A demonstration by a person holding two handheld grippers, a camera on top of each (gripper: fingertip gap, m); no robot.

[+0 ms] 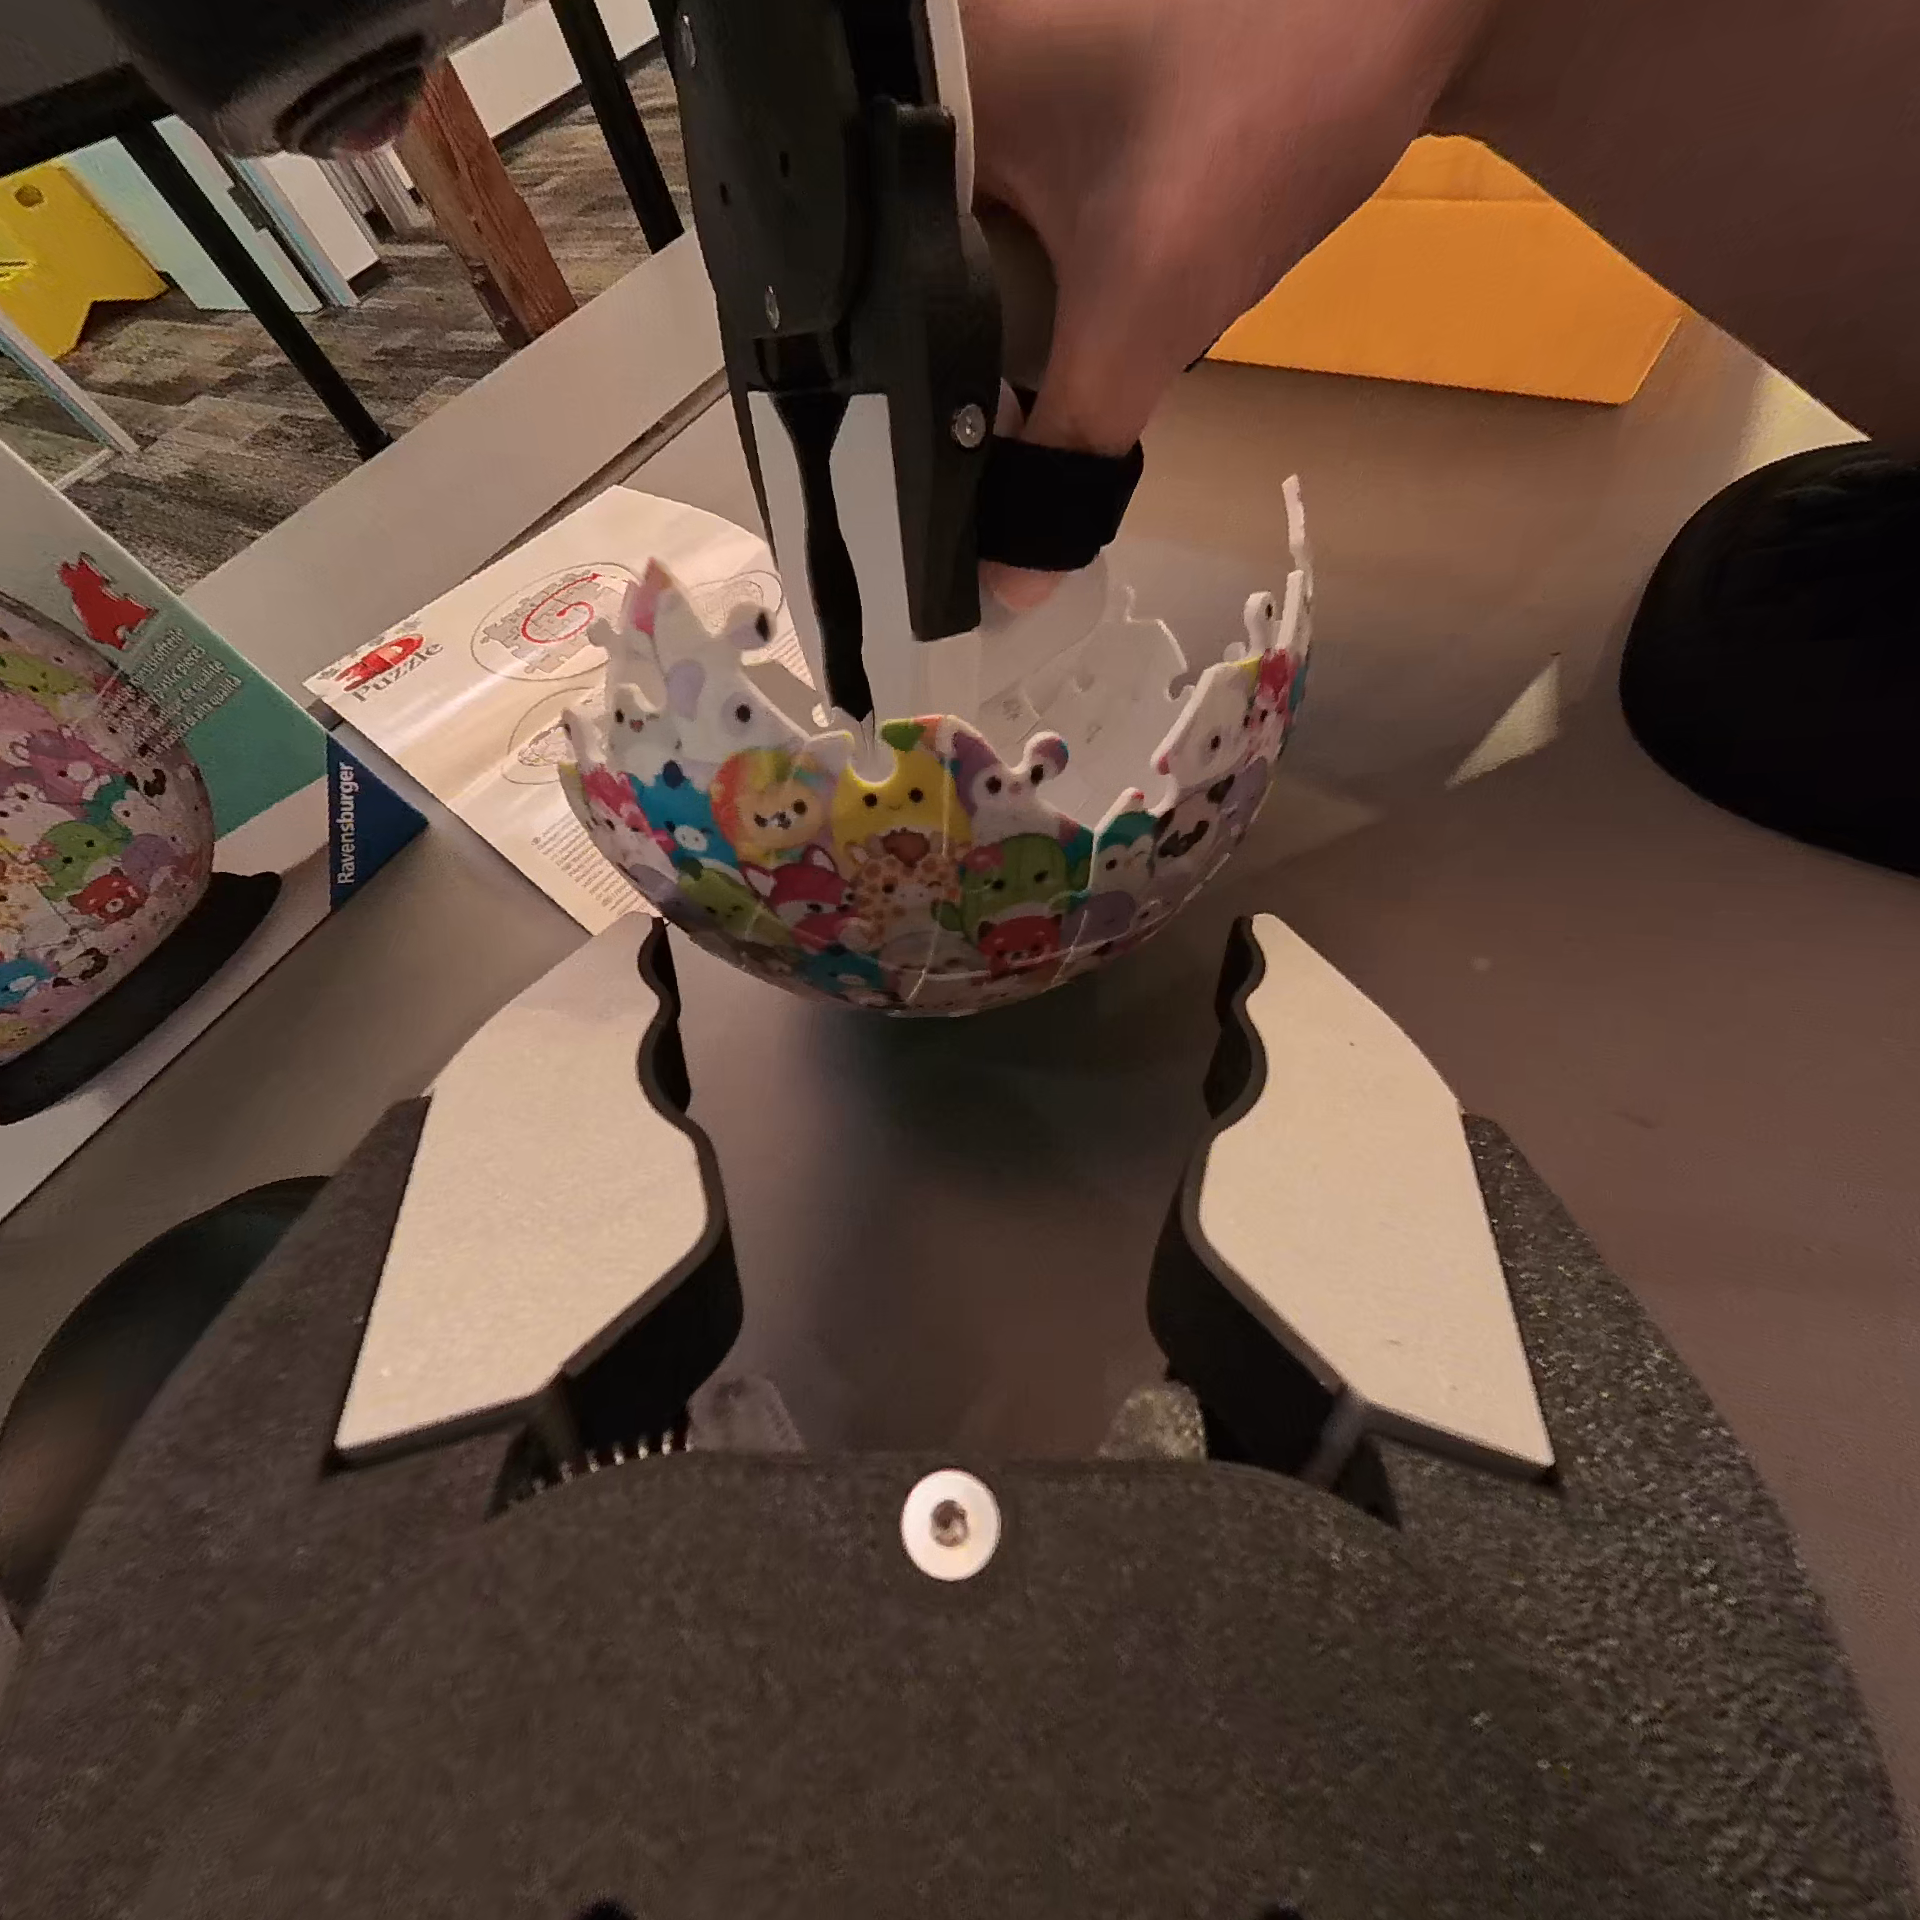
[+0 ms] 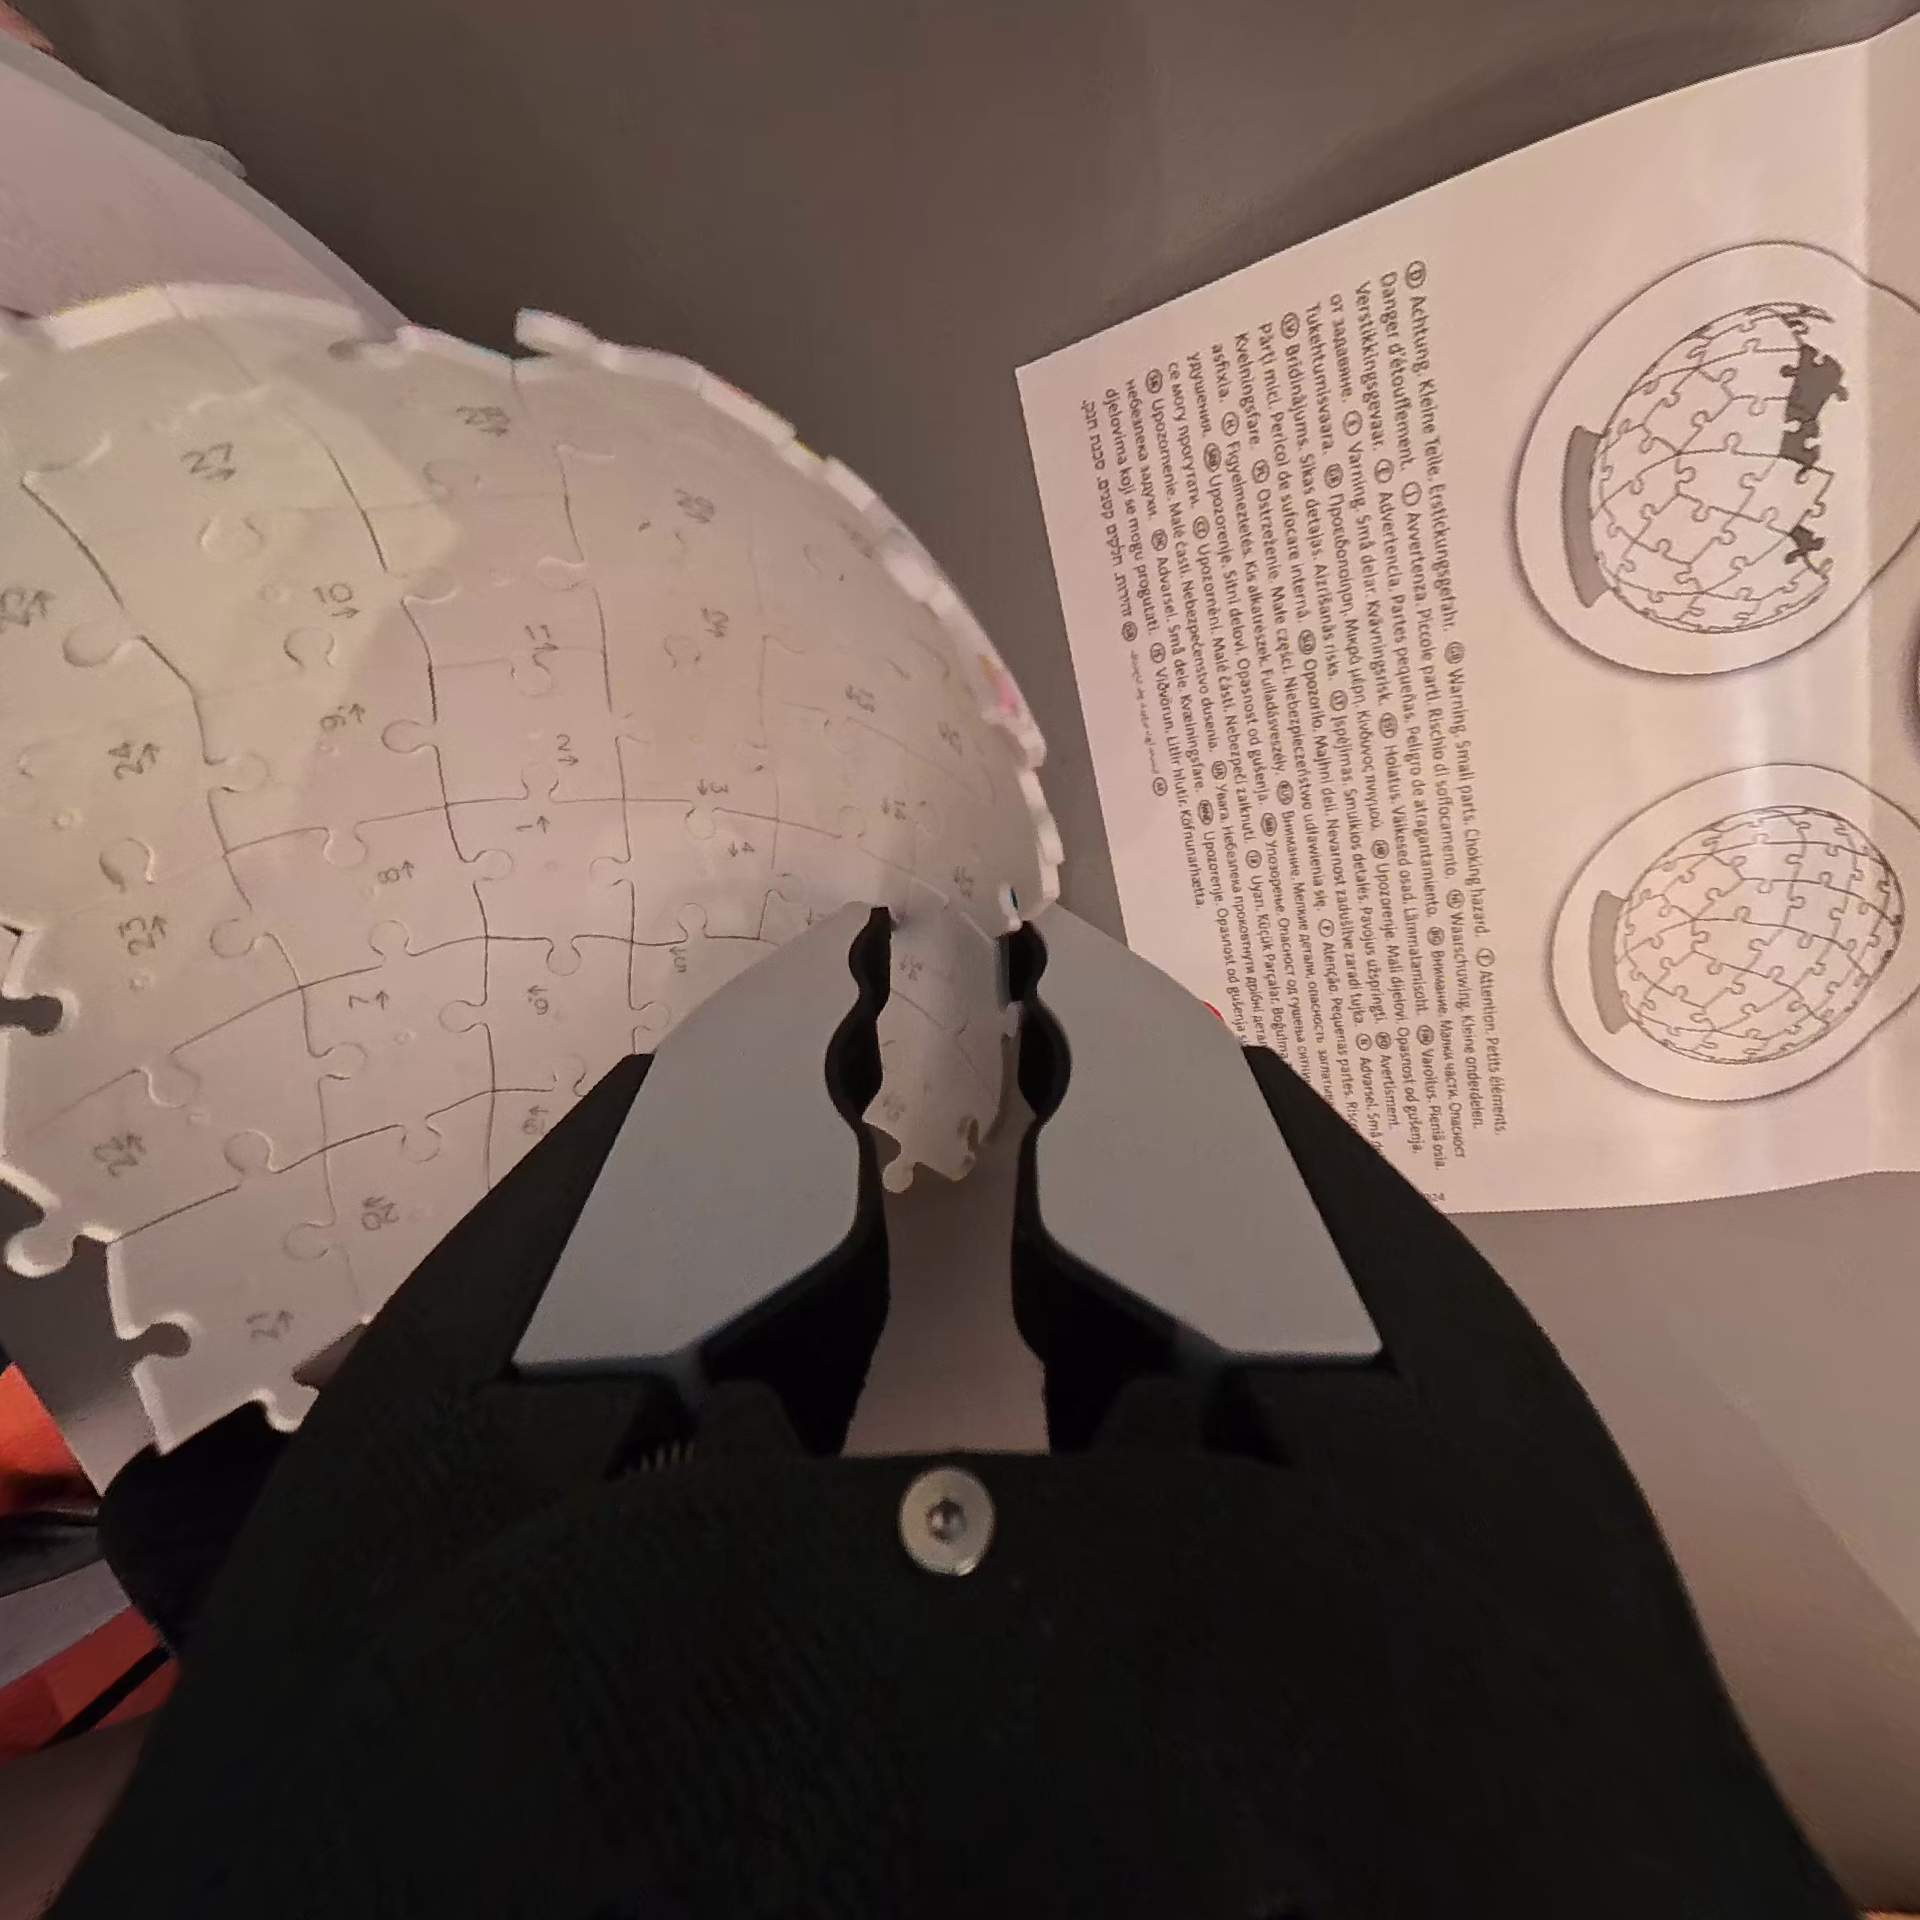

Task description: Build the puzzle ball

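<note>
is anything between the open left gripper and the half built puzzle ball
Nothing visible: only bare grey table lies between the left hand-held gripper and the colourful half-built puzzle ball shell. The right hand-held gripper reaches the shell's rim from above, not in between.

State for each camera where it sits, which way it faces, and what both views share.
Left wrist view: sits on the left gripper, low above the grey table, facing forward at the colourful half-built puzzle ball shell; its open fingers are empty, and a hand holds the right gripper from above.
Right wrist view: sits on the right gripper, facing down into the shell's white inside, its fingers closed on a white puzzle piece.
Shared: shell, right gripper, white instruction sheet, table.
</note>
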